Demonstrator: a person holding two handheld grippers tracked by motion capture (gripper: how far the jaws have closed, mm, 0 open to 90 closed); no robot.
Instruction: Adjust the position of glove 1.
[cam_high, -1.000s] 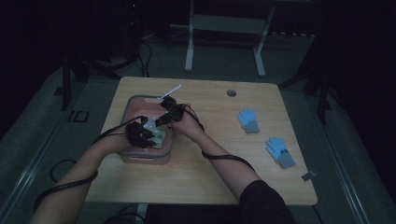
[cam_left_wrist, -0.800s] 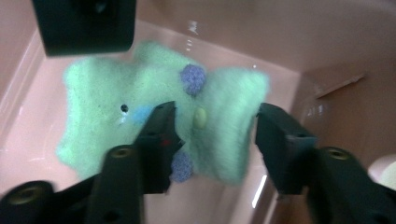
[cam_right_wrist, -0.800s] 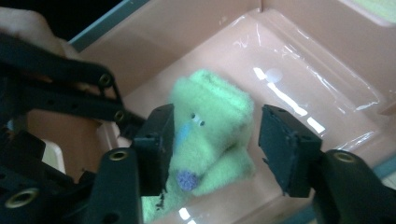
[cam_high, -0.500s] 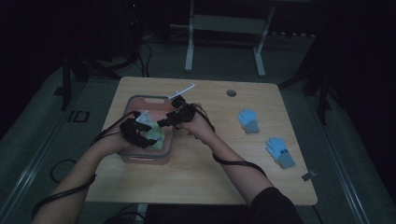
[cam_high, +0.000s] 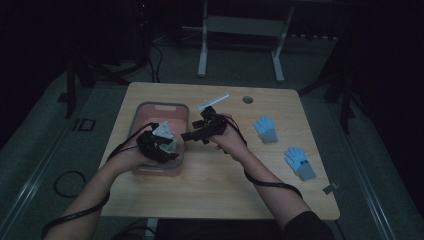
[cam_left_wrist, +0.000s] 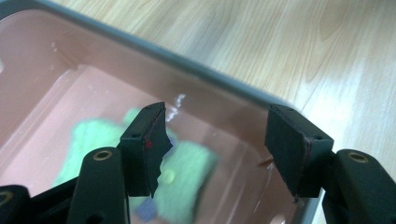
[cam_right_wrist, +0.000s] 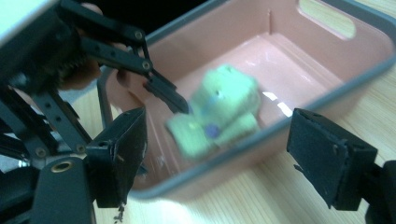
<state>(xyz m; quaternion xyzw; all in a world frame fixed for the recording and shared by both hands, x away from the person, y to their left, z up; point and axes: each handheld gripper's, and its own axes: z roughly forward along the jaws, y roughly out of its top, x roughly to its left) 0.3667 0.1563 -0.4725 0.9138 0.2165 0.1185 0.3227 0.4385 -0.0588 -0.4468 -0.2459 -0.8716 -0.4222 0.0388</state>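
A pink bin with a grey rim (cam_high: 162, 105) sits on the left half of the wooden table. A green glove (cam_high: 171, 146) lies in it, blurred in the left gripper view (cam_left_wrist: 187, 177) and in the right gripper view (cam_right_wrist: 219, 107). My left gripper (cam_high: 170, 152) hovers over the bin's near end; its jaws (cam_left_wrist: 217, 112) have just been opening and hold nothing. My right gripper (cam_high: 189, 136) hangs just right of the bin rim (cam_right_wrist: 327, 88). Its jaws (cam_right_wrist: 219, 116) have also just been opening and are wide apart and empty. The left gripper's fingers (cam_right_wrist: 168, 95) reach toward the glove.
Two blue gloves (cam_high: 266, 129) (cam_high: 300, 162) lie flat on the right side of the table. A round cable hole (cam_high: 247, 99) is near the far edge. Bare wood runs along the table's near side (cam_high: 215, 195).
The right gripper has pulled back to the right, out of the bin, and its jaws have spread. The left gripper has risen slightly and opened. The green glove lies loose in the bin.
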